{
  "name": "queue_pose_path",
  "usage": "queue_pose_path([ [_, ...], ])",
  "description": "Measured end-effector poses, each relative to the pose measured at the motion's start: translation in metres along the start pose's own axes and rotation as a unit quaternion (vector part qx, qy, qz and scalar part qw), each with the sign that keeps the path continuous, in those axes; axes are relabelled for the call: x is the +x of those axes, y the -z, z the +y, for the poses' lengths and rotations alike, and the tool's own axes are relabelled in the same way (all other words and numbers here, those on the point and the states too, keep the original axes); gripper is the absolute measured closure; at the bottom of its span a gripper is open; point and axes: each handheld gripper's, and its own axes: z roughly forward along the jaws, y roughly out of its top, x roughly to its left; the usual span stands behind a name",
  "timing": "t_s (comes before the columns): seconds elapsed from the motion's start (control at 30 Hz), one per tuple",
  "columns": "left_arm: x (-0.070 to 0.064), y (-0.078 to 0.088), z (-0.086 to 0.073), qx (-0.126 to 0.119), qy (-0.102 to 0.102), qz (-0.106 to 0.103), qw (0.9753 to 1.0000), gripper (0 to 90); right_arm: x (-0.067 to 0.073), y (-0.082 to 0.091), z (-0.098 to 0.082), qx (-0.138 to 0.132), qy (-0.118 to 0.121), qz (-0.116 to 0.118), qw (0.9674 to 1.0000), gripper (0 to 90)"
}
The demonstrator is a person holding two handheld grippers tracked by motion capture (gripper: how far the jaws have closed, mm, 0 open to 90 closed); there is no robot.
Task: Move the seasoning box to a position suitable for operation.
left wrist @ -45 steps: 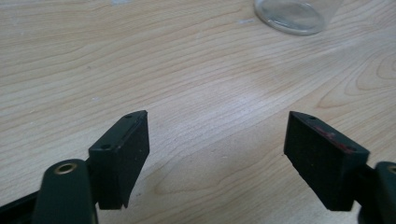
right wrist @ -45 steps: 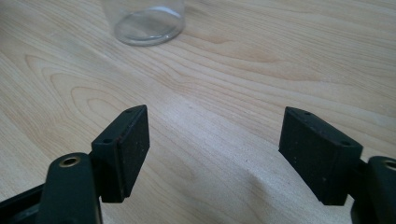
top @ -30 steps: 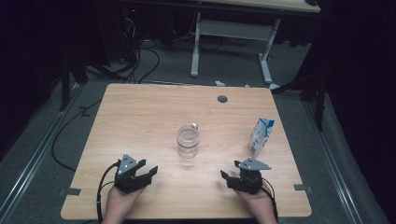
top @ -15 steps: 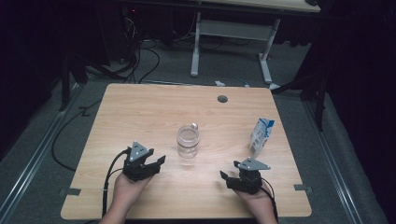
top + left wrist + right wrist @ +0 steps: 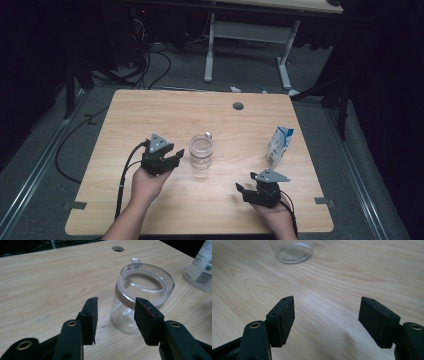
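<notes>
A clear glass jar point(image 5: 201, 151) with an open top stands upright near the middle of the wooden table point(image 5: 150, 110). My left gripper point(image 5: 172, 159) hovers just left of the jar, raised off the table; its jaws have just been closing and stand open with nothing between them. Through the left gripper view the jar point(image 5: 140, 295) sits a little beyond the fingertips point(image 5: 90, 315). My right gripper point(image 5: 243, 191) rests near the front right of the table, open and empty. The jar's base point(image 5: 293, 251) shows at the top of the right gripper view.
A small blue and white carton point(image 5: 279, 145) stands upright to the right of the jar; its label point(image 5: 202, 267) shows at the right edge of the left gripper view. A round cable hole point(image 5: 238, 106) lies near the table's far edge. Desk legs and cables stand beyond.
My left gripper has lifted and moved forward and right, coming close to the jar, and its jaws stand narrower. The right gripper has stayed where it was.
</notes>
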Motion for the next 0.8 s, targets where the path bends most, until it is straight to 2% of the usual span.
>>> queue_pose_path([
  [0.23,-0.005,-0.010,0.018,-0.007,-0.006,0.006,0.9999,60.7,0.000,0.000,0.000,-0.003,0.001,0.000,1.0000,29.4],
  [0.4,-0.010,-0.025,0.031,-0.003,-0.014,0.006,0.9999,64.3,0.001,0.001,0.001,-0.004,0.003,0.001,1.0000,29.5],
  [0.6,-0.014,-0.041,0.042,0.000,-0.005,0.006,1.0000,70.4,0.002,0.002,0.002,-0.007,0.004,0.004,1.0000,29.6],
  [0.8,-0.020,-0.055,0.051,0.007,-0.022,0.013,0.9996,78.4,0.003,0.002,0.003,-0.007,0.006,0.006,0.9999,29.6],
])
